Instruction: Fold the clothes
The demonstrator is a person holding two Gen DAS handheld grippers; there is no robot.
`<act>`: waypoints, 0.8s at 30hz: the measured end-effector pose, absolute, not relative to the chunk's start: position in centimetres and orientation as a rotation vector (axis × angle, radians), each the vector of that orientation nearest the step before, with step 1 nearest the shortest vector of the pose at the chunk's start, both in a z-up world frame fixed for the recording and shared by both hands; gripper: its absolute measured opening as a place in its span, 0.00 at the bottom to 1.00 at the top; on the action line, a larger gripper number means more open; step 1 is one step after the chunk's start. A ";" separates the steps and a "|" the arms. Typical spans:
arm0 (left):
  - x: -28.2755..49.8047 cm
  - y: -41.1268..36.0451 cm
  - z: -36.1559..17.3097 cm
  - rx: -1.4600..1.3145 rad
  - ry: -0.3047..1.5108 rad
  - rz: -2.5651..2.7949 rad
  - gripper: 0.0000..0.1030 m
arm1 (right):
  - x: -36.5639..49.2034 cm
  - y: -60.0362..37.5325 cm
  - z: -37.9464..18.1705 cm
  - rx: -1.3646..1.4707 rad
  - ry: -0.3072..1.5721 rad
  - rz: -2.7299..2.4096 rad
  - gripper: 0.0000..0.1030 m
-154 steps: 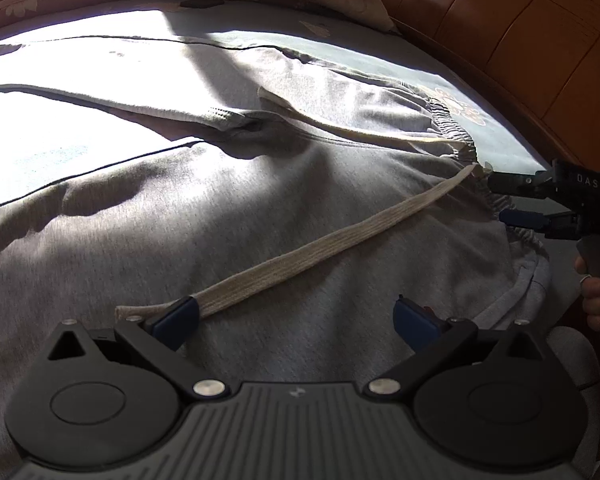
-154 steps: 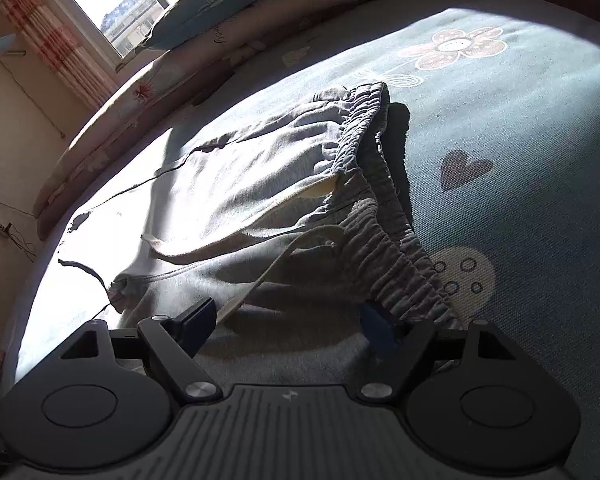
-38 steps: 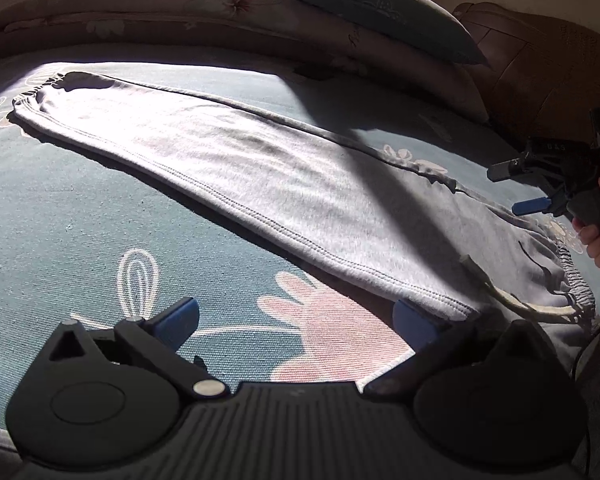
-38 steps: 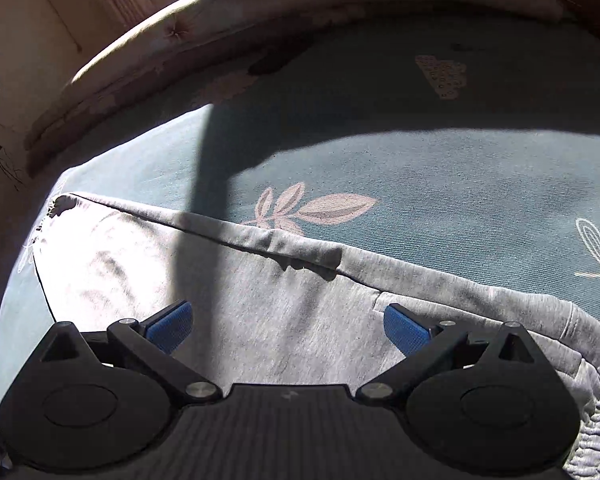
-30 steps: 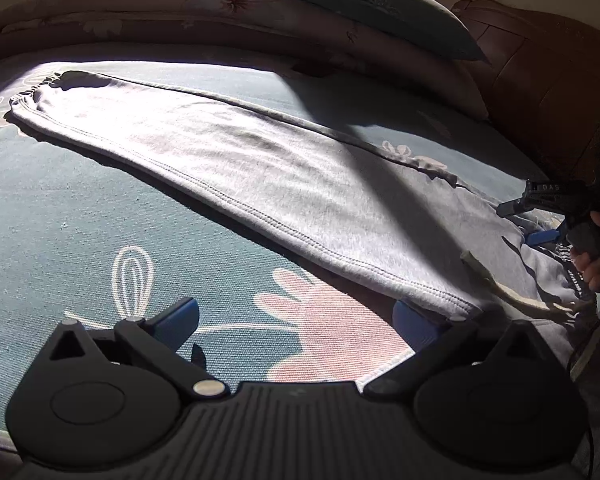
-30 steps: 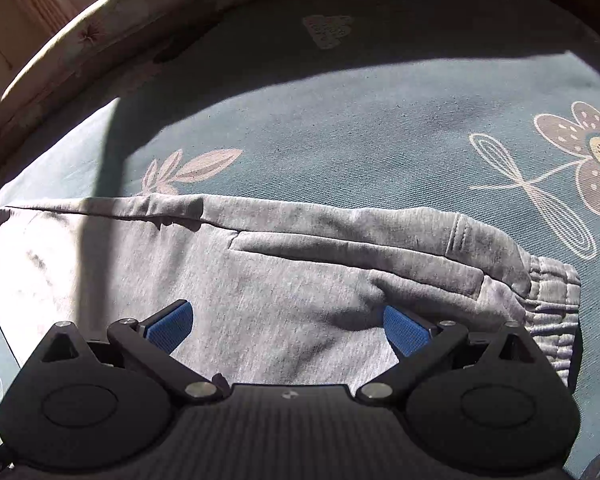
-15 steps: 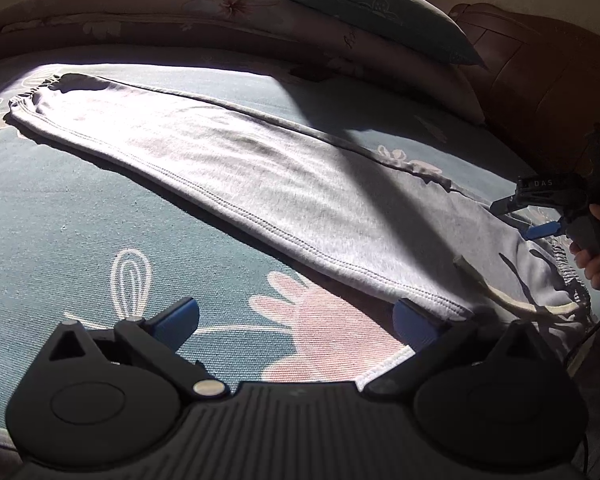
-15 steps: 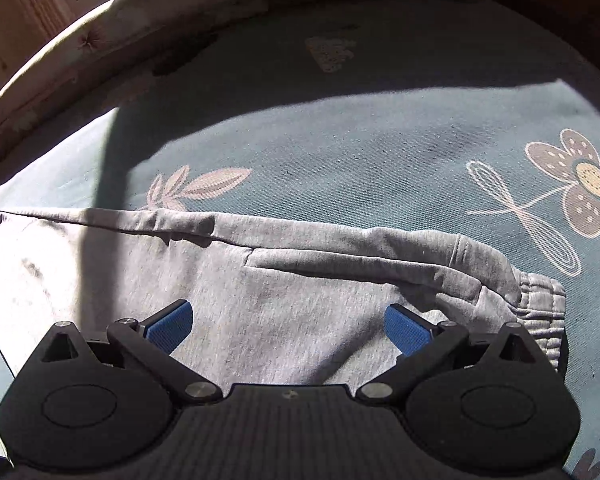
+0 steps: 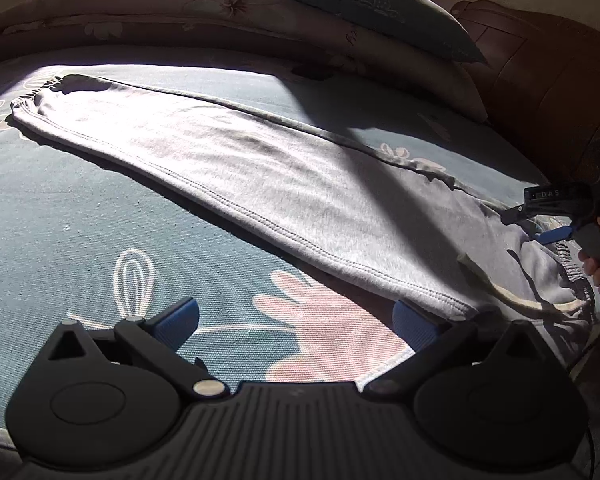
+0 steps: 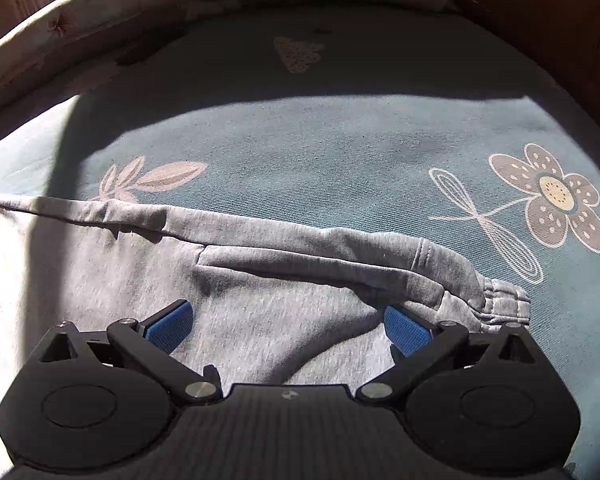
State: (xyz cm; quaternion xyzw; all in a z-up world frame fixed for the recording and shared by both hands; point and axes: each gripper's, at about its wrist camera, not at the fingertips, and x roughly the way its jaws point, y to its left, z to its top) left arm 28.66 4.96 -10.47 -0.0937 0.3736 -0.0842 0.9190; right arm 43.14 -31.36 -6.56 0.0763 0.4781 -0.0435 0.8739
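Bedspread (image 9: 60, 216) margin beside trousers (image 9: 300, 200)

Bed (image 9: 60, 216) has a teal flower-print sheet, half in hard sunlight, half in shade. Rolled quilt (image 9: 160, 24) and pillow (image 9: 380, 12) along the far edge, brown wooden headboard (image 9: 548, 80) on the right.

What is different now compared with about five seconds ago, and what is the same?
The grey trousers, then spread open with the drawstring across them, now lie folded lengthwise on the bed sheet. The left gripper has drawn back off the cloth. Both grippers remain open; the right gripper is still over the waistband.
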 end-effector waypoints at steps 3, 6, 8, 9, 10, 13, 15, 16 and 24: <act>28.6 4.8 -10.5 -0.185 0.766 -0.174 0.99 | 40.5 -31.6 -6.1 0.173 1.043 -0.059 1.00; 28.7 4.6 -10.6 -0.178 0.768 -0.177 1.00 | 39.1 -32.7 -6.5 0.206 1.039 -0.054 1.00; 28.7 4.6 -10.8 -0.174 0.773 -0.175 1.00 | 39.4 -34.1 -7.4 0.243 1.049 -0.085 1.00; 28.8 4.6 -10.9 -0.172 0.776 -0.174 1.00 | 39.5 -34.8 -7.8 0.255 1.043 -0.103 1.00; 28.8 4.6 -11.0 -0.171 0.779 -0.172 1.00 | 39.7 -35.5 -8.0 0.265 1.024 -0.106 1.00; 28.8 4.6 -11.0 -0.172 0.782 -0.171 1.00 | 39.7 -37.6 -7.9 0.369 0.978 -0.100 1.00; 28.8 4.7 -10.9 -0.177 0.779 -0.173 1.00 | 39.2 -38.0 -7.0 0.405 0.959 -0.110 1.00; 28.7 4.8 -10.8 -0.180 0.777 -0.174 1.00 | 38.9 -38.0 -6.5 0.412 0.951 -0.115 1.00; 28.6 4.5 -10.5 -0.176 0.771 -0.180 1.00 | 36.1 -36.0 -6.3 0.357 1.005 -0.005 1.00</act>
